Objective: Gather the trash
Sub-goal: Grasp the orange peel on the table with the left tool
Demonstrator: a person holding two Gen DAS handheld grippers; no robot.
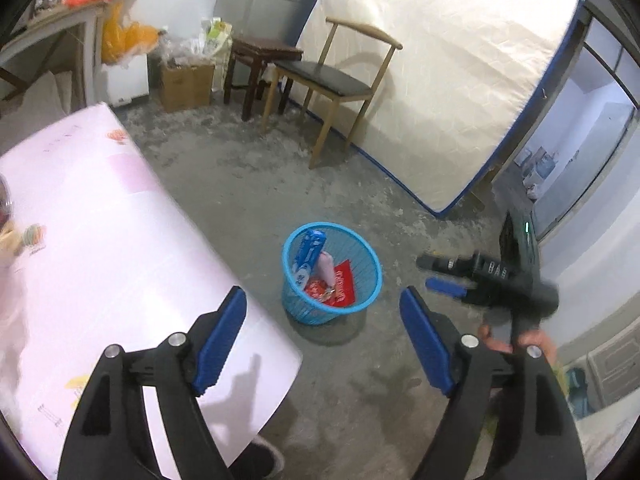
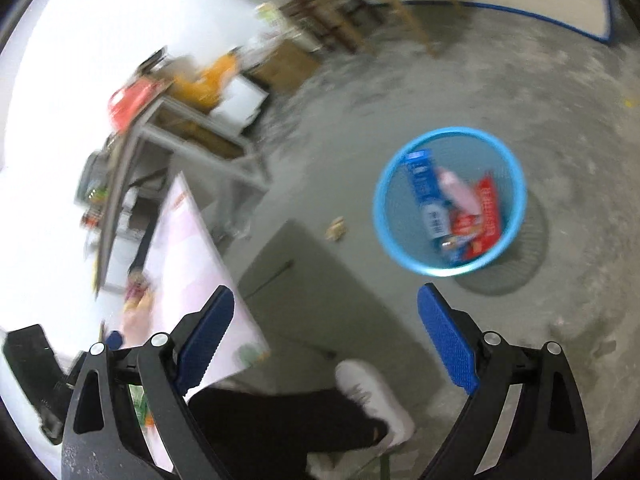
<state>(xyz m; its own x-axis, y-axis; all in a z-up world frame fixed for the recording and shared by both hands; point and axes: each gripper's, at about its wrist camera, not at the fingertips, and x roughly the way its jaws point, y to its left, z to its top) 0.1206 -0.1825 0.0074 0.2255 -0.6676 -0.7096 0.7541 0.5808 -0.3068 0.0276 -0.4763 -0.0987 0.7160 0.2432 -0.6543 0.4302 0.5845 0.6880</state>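
Observation:
A blue mesh basket (image 1: 320, 225) stands on the concrete floor beside the pink-covered table (image 1: 120, 240). Inside it lie a blue carton (image 1: 310, 250), a pink item (image 1: 326, 268) and a red wrapper (image 1: 343, 285). My left gripper (image 1: 323, 300) hangs open above the table's corner, with nothing between its blue pads. To the right of the basket my right gripper (image 1: 434, 274), held by a hand (image 1: 532, 340), is in the air. In the right wrist view the right gripper (image 2: 326, 296) is open and empty, with the basket (image 2: 452, 131) ahead and to the right. Blurred wrappers (image 2: 138, 292) lie on the table (image 2: 188, 232).
A wooden chair (image 1: 332, 76), a dark stool (image 1: 260, 56) and a cardboard box (image 1: 186, 84) stand at the back, with a mattress (image 1: 440, 80) leaning on the wall. A small scrap (image 2: 338, 228) lies on the floor. A person's white shoe (image 2: 372, 392) is below my right gripper.

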